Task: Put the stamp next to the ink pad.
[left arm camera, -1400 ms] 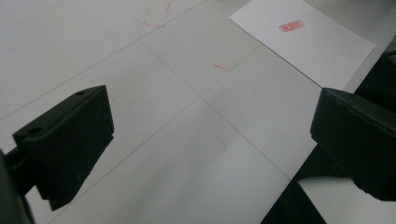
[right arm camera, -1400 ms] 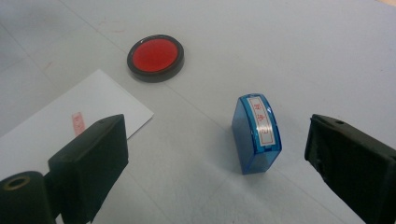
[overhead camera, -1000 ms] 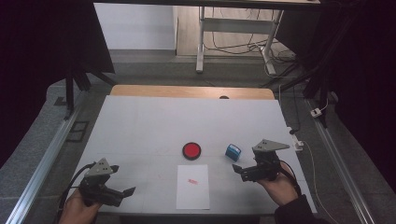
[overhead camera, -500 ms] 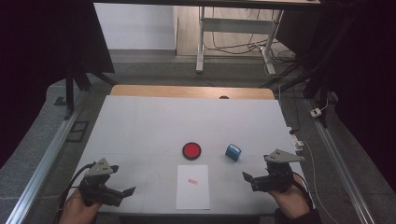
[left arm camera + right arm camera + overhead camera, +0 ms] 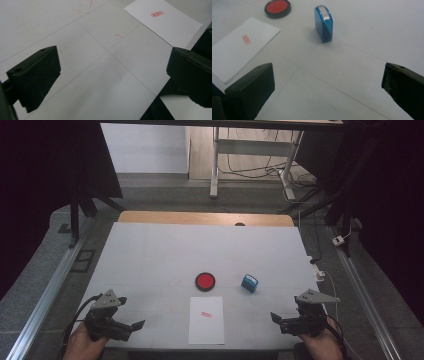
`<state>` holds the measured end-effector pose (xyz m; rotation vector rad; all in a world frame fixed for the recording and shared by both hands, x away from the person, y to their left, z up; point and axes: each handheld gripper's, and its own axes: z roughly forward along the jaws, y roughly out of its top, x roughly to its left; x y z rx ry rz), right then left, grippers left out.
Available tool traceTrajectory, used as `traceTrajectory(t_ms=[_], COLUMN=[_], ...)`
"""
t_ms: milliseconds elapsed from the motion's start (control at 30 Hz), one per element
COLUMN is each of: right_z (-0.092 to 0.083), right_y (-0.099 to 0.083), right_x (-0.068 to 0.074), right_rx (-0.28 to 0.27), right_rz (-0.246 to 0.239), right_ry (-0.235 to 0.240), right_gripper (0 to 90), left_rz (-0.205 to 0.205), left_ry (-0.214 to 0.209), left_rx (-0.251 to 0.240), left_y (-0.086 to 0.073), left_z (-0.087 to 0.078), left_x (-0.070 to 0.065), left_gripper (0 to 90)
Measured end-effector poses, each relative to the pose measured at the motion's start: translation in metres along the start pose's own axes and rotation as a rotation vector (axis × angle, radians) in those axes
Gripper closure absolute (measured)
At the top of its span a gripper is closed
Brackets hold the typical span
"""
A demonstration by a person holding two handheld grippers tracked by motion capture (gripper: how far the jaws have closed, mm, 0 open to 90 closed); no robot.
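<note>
A white sheet of paper [image 5: 206,319] with a small red stamp mark [image 5: 205,314] lies near the table's front edge. A round red ink pad [image 5: 205,281] in a black case sits just beyond it. To its right stands a blue stamp [image 5: 249,283], upright on the table. My left gripper [image 5: 131,328] rests open at the front left, nothing between its jaws. At the front right my right gripper [image 5: 278,321] is open too, well clear of the blue stamp [image 5: 323,23]. The paper [image 5: 163,21] lies ahead of the left jaws, the ink pad [image 5: 277,8] far ahead of the right ones.
The white table [image 5: 165,255] has a wooden strip [image 5: 205,218] along its far edge. Metal rails [image 5: 47,290] run down both sides. A white cable and plug [image 5: 322,276] lie at the right edge. A desk frame with cables [image 5: 250,150] stands beyond.
My right gripper has drawn back from beside the blue stamp toward the front right corner and sits lower. The left gripper has stayed put.
</note>
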<state>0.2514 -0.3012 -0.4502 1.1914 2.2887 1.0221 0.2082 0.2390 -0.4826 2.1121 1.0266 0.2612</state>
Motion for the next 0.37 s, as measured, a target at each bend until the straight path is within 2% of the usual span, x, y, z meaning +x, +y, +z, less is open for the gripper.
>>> traceTrajectory(t_ms=[100, 367], right_z=[0.0, -0.0017], right_y=[-0.0042, -0.0058], right_x=[0.0003, -0.0013], right_rx=[0.027, 0.022], right_rz=[-0.002, 0.016], right_ry=[-0.006, -0.005], right_gripper=[0.0, 0.0], left_rz=[0.0, -0.003], left_ry=[0.001, -0.001], left_rx=[0.0, 0.0], left_y=[-0.0002, 0.0007], left_z=[-0.0002, 0.0003], left_x=[-0.0001, 0.0], left_gripper=[0.0, 0.0])
